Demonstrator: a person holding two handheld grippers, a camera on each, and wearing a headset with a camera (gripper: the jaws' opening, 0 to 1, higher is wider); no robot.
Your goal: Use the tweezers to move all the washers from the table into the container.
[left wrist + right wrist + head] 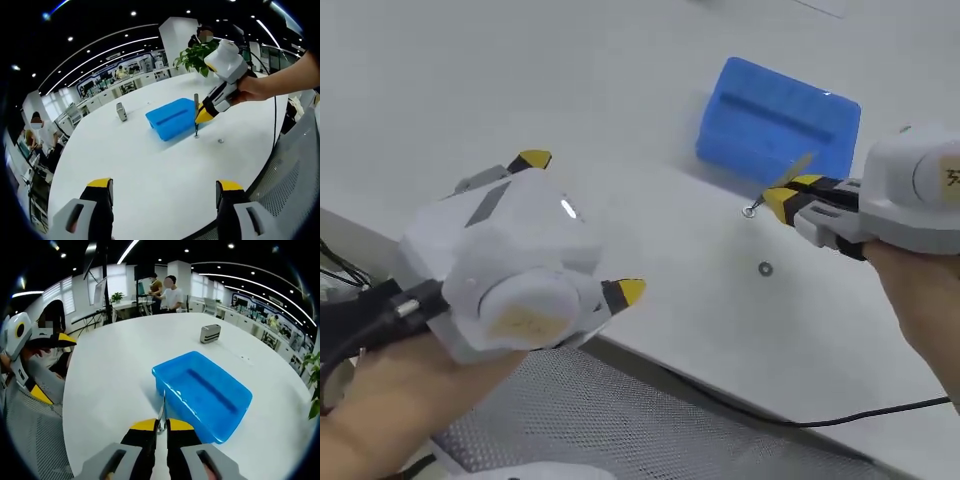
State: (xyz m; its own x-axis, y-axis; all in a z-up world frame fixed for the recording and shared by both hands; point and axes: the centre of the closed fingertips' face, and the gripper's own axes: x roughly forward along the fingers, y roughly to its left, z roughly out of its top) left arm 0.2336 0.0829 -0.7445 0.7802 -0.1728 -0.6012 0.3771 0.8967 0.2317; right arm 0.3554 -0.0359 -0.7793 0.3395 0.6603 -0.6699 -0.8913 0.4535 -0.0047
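So the right gripper (785, 195) has its jaws pressed together on the tweezers (196, 100). They stick out past the jaws and angle down toward the bench (620, 90). Right at the tip there's a small washer (750, 210). It looks pinched, but I honestly can't tell if it's off the surface or just touching.

What matters is where the blue container (780, 120) sits. It's just beyond the tip, on the far side and a bit right, with its near wall close to the washer. My guess is the next move is a short carry up and away over that wall, then letting go above the inside.

A second washer (765, 268) lies flat on the bench on the near side of the tip, close by, so there's at least one more trip.

The left gripper (580, 225) hangs at the near left edge of the bench, well apart from all this, with its jaws spread and nothing between them. The right one is clearly nearer.
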